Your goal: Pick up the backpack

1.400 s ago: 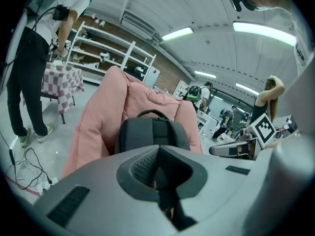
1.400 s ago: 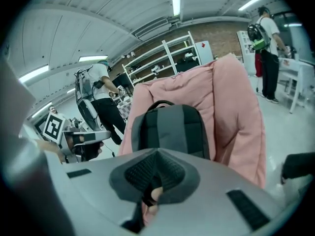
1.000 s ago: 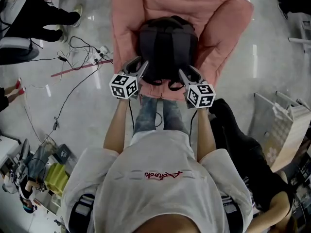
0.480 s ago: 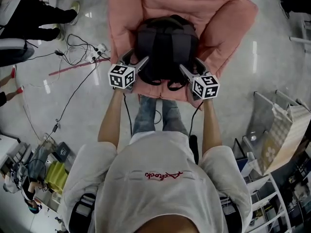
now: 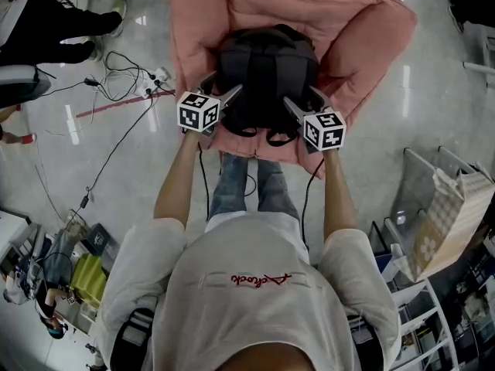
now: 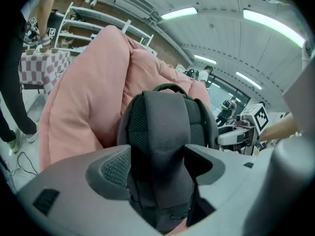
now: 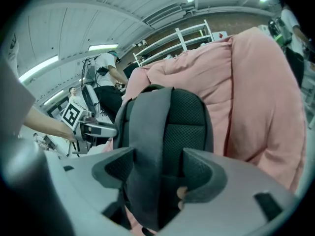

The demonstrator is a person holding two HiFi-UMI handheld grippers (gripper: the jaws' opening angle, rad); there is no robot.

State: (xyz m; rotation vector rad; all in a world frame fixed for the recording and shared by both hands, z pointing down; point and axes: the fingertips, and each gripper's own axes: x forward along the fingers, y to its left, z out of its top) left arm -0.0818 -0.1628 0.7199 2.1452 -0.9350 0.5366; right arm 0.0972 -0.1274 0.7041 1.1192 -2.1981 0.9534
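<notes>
**Backpack [image 5: 267,72] sits on pink chair, grippers spread at its straps**

Black and upright, it leans against the back of a pink padded chair [image 5: 363,37], straps toward the person (its front side is out of sight). The left gripper [image 5: 222,90] and right gripper [image 5: 304,99] flank its lower corners. The fingers of both have just been opening and stand wide apart. A shoulder strap [image 6: 165,132] runs between the left fingers, and a second strap [image 7: 147,151] between the right. Whether any pad touches is hard to tell. The fingers hide the pack's bottom, and the frame cuts off the chair's top.
</notes>
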